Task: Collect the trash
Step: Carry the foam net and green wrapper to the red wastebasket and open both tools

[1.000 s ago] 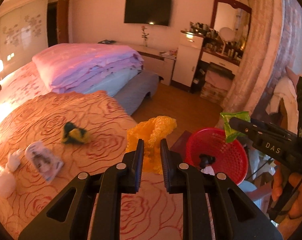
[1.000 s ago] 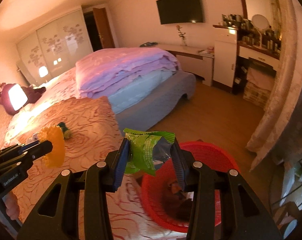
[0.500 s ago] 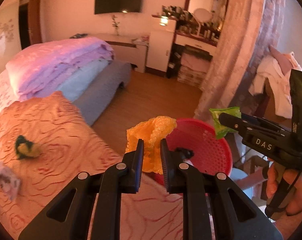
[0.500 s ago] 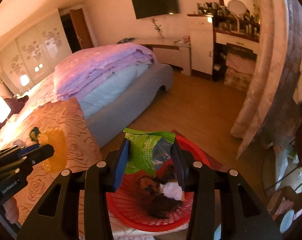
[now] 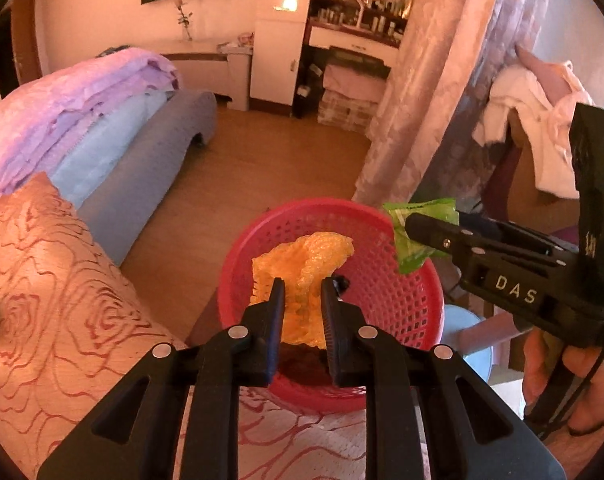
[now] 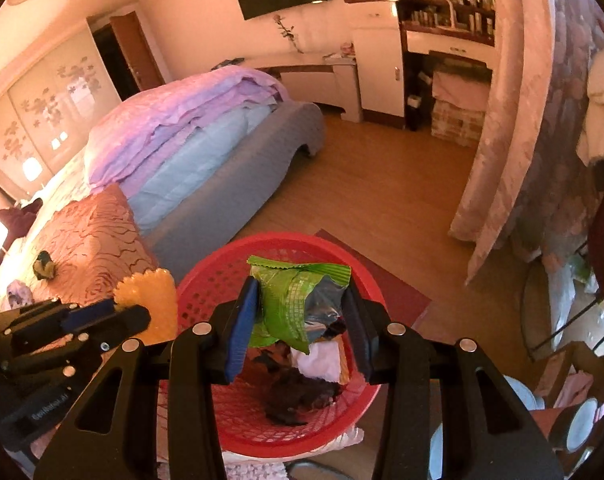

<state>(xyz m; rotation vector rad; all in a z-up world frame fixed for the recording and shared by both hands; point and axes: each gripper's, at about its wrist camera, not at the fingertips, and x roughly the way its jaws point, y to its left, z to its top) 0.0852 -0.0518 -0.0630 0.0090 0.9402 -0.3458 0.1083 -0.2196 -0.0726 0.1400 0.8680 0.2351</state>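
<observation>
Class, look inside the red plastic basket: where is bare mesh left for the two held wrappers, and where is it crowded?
The red plastic basket shows bare mesh along its far wall and left side. Its near-right bottom is crowded with dark scraps and a white wrapper. The orange crinkled wrapper and green foil packet hang above.

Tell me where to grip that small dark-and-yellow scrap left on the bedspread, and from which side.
Take the scrap across its narrow middle, coming straight down from above. It sits as a low crumpled lump on the soft bedspread, nothing touching it, so the fingers can straddle it freely. It is too small in view to judge a better edge. Both grippers are full, so empty one first.
</observation>
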